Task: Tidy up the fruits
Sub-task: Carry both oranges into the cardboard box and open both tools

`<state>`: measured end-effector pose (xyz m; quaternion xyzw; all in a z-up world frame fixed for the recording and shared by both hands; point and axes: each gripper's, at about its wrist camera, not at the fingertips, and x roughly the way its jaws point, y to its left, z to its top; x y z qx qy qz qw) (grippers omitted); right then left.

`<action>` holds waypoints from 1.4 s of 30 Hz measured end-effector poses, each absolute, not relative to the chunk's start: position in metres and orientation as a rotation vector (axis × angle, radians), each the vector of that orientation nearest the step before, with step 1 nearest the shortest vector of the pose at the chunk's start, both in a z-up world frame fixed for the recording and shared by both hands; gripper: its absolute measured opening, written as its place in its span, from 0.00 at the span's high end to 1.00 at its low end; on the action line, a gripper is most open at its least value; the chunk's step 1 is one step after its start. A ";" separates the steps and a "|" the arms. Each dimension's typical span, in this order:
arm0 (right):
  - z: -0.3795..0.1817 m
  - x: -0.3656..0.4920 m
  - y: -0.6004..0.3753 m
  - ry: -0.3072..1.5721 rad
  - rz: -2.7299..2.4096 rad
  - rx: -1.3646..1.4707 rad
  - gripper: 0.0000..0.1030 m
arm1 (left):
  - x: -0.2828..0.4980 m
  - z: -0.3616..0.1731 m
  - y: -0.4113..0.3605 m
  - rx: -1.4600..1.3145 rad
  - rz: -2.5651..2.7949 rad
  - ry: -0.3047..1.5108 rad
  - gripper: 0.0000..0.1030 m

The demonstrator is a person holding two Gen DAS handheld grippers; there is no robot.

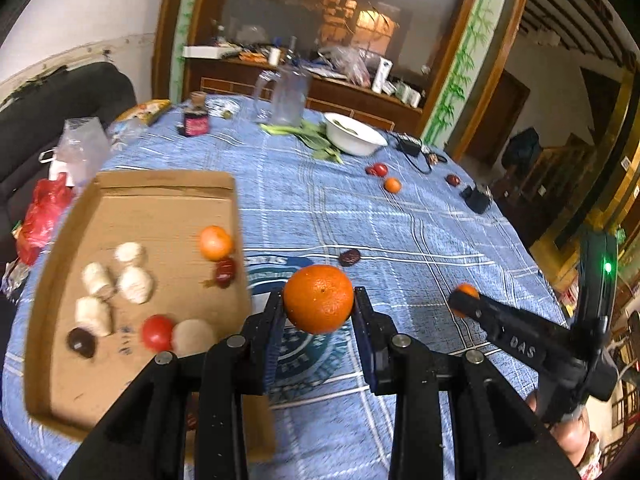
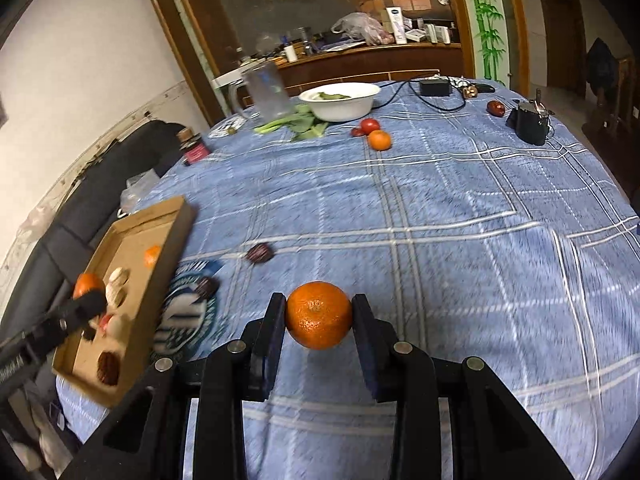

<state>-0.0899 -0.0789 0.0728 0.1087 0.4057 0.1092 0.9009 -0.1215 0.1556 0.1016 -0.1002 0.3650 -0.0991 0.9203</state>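
Observation:
My left gripper (image 1: 319, 300) is shut on an orange tangerine (image 1: 319, 298), held above the blue checked cloth just right of the cardboard tray (image 1: 160, 200). The tray holds several white pieces, a tangerine (image 1: 216, 243), a tomato (image 1: 157, 333) and dark dates. My right gripper (image 2: 319, 316) is shut on a second tangerine (image 2: 319, 315), also off the cloth; in the left wrist view it shows at the right (image 1: 464, 300). Loose on the cloth lie a dark date (image 2: 260, 253), a far tangerine (image 2: 379, 139), a tomato (image 2: 370, 125) and another date (image 2: 496, 108).
A white bowl (image 2: 342, 106) with greens, a clear jug (image 2: 266, 90), a dark jar (image 2: 195, 148), a black adapter with cable (image 2: 435, 88) and a black device (image 2: 528, 120) stand at the table's far side. A dark sofa (image 1: 48, 120) and bags lie left.

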 end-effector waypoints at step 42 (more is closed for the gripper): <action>0.091 -0.090 0.133 0.828 0.528 -0.089 0.65 | -0.142 0.080 0.311 -0.315 0.006 0.714 0.69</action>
